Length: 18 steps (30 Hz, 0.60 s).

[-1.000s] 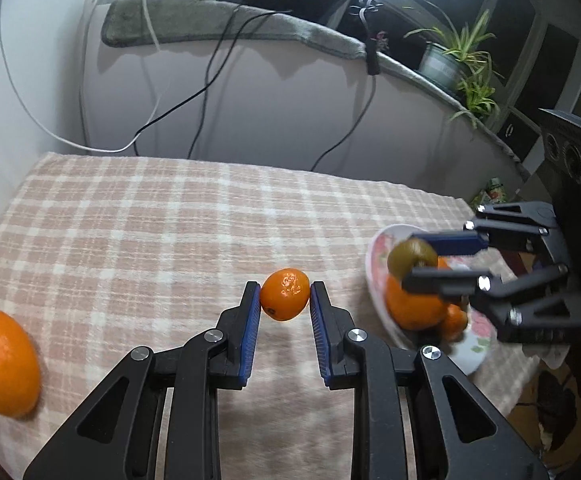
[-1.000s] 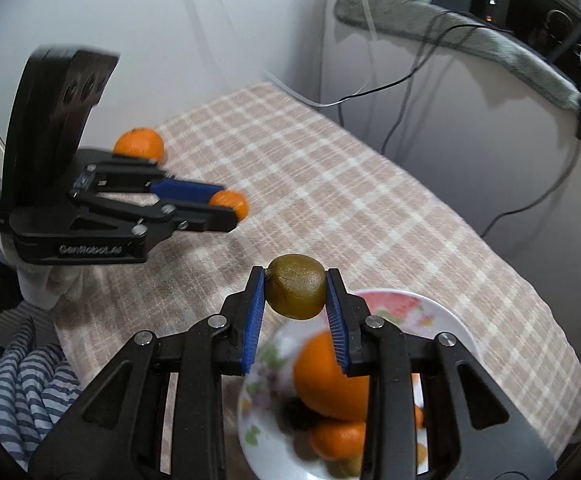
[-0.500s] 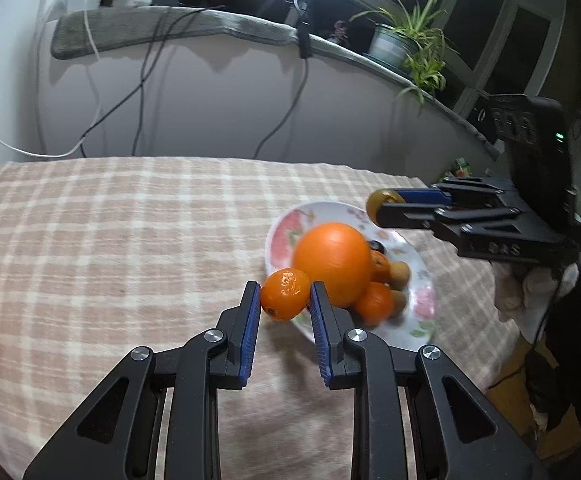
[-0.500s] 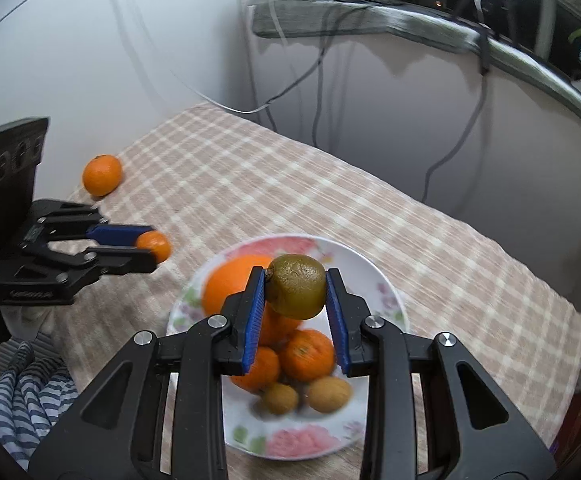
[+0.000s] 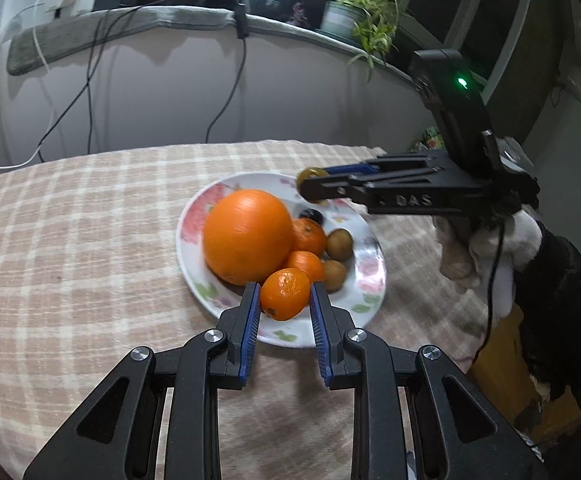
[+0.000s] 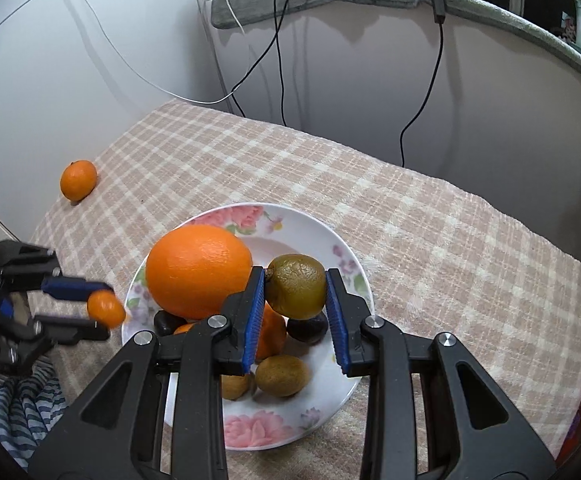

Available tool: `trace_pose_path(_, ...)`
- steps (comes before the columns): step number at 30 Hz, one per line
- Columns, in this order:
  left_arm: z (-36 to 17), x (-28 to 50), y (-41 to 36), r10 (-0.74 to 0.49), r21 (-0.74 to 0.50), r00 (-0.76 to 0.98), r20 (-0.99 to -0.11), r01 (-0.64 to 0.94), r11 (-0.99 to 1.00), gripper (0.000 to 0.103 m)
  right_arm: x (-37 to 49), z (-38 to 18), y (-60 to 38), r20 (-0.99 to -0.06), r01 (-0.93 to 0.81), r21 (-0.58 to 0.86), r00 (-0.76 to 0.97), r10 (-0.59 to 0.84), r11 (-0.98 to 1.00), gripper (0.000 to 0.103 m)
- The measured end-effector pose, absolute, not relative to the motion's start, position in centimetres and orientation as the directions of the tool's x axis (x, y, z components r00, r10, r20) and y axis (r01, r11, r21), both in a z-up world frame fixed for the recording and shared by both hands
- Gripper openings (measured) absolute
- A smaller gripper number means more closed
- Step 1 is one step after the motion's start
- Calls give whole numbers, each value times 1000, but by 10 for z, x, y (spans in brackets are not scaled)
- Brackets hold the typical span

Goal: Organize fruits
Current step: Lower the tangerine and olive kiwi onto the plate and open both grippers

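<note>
Left gripper (image 5: pixel 283 300) pinched a small mandarin (image 5: pixel 284 294), right gripper (image 6: pixel 295 294) a kiwi (image 6: pixel 296 286), both above the plate (image 6: pixel 346 264)

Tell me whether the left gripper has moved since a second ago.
Yes. The left gripper, shut on a small orange, has come away from the lone orange on the cloth to the flowered plate rim.

Indoor light is dim and cool, probably from overhead, behind the cameras. Soft cable shadows fall on the wall (image 5: pixel 150 92). Fisheye bends both views, corners vignette black. The big orange (image 5: pixel 248 231) looks slightly blurred.
</note>
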<state>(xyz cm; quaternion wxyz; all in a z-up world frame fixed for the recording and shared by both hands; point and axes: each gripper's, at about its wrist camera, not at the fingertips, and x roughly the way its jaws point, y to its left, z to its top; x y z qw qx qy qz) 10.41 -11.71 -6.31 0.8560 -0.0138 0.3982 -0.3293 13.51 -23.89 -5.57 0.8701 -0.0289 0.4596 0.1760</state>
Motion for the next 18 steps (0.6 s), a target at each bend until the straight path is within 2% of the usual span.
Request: trace_pose_path(18, -63, 90, -146, -557, -221, 459, -692, 600, 769, 23, 138, -61, -237, -813, -322, 112, 514, 273, 940, 31)
